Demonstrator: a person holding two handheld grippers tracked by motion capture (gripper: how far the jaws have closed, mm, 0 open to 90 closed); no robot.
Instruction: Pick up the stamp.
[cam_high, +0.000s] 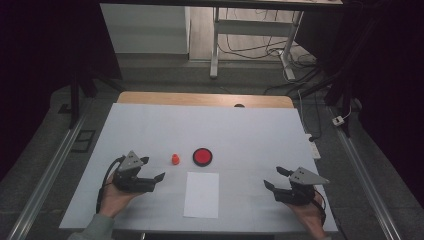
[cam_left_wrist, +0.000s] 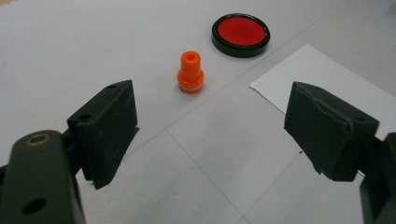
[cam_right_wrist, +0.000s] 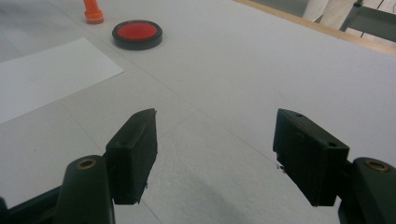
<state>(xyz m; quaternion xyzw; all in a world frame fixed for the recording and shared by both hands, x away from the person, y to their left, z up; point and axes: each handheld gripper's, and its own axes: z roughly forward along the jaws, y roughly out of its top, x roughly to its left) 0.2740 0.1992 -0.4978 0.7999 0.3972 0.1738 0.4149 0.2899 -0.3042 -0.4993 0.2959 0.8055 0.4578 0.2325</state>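
Currently I hold the left gripper (cam_high: 152, 170) low over the near left part of the white table cover (cam_high: 250, 130), its jaws wide apart with nothing between them. Just beyond it, toward the middle of the cover, stands a small orange stamp (cam_high: 175, 159), upright, with its narrow neck uppermost; in the left gripper view it sits ahead between the jaw tips, a little left of centre (cam_left_wrist: 190, 72). Right of the stamp, apart from it, lies a round black ink pad with a red face (cam_high: 202, 156). Nearer the front edge lies a white sheet of paper (cam_high: 201, 194), touching neither. At the near right corner I hold the right gripper (cam_high: 276, 179), jaws likewise apart and empty.

To pick up the stamp cleanly, I judge I should slide the left gripper straight forward, centre the neck between the pads, close gently and lift upright, since so small a stamp may tip.
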